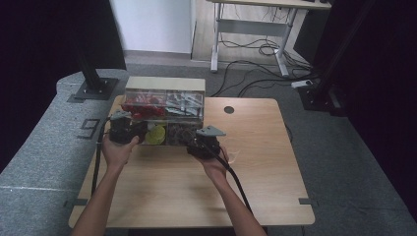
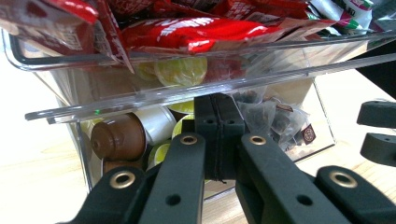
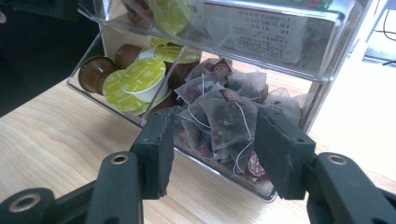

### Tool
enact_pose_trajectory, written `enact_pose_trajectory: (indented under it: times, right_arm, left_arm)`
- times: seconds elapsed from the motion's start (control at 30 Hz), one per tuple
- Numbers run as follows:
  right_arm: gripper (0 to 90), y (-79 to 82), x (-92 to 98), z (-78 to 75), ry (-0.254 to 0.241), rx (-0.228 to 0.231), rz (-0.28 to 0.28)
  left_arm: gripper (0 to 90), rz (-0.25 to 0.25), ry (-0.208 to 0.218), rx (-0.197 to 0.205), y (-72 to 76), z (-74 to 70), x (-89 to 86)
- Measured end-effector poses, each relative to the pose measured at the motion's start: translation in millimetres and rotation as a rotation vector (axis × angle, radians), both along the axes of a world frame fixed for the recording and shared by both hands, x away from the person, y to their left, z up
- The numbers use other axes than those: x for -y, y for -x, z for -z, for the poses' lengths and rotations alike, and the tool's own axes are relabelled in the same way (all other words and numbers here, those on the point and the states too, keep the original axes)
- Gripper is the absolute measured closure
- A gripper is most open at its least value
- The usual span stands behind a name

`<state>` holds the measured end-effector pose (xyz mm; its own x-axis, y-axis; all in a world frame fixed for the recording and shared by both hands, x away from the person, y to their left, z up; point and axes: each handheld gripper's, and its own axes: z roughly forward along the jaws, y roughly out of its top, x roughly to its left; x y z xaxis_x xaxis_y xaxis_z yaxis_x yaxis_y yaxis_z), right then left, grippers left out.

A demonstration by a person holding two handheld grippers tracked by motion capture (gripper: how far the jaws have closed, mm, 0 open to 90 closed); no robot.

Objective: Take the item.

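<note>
— Reading any labels? What writing could be made out?

— Little. In the right gripper view a white paper insert [image 3: 261,32] behind the upper wall of the clear acrylic organizer [image 3: 327,18] carried rows of print too small to read. The tea bags [image 3: 224,116] had round dark-red tags [image 3: 254,164] with a pale emblem, illegible. The lime-green foil lids of the coffee capsules [image 3: 142,77] bore faint print I could not make out. The red sachets [image 2: 196,28] in the upper tray showed white lettering, blurred.

— Where did the tea bags lie relative to the tongs?

— In the lower right compartment, behind its clear front wall, just beyond the right gripper [image 3: 212,154]. Its jaws stood apart, one on each side of the heap, pressing on nothing. The left gripper [image 2: 217,135] had its jaws together; the tips were at the organizer's lower front edge, beside the brown capsules [image 2: 119,137], but whether they pinched the wall I could not tell.

— And which way did things point?

— The organizer [image 1: 164,83] sat at the far edge of the wooden table [image 1: 255,162], its long side running left to right, open fronts toward the person. The tea bags lay jumbled, with no common direction; strings looped over them.
</note>
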<state>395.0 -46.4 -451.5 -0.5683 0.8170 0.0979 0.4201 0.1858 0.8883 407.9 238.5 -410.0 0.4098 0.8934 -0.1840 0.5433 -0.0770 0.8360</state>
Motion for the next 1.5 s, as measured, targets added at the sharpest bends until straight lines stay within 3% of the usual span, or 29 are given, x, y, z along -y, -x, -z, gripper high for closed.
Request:
enact_pose_trajectory:
  times: [0.63,1.5]
  right_arm:
    - [54.7,-14.1,-14.9,7.0,0.034,0.006,0.007]
    - [53.9,-32.7,-32.3,19.2,0.071,0.016,0.021]
  left_arm:
    - [90.0,0.003,0.0,-0.002,0.3,-0.7,-1.0]
    - [89.9,0.009,-0.005,-0.004,0.6,0.3,0.5]
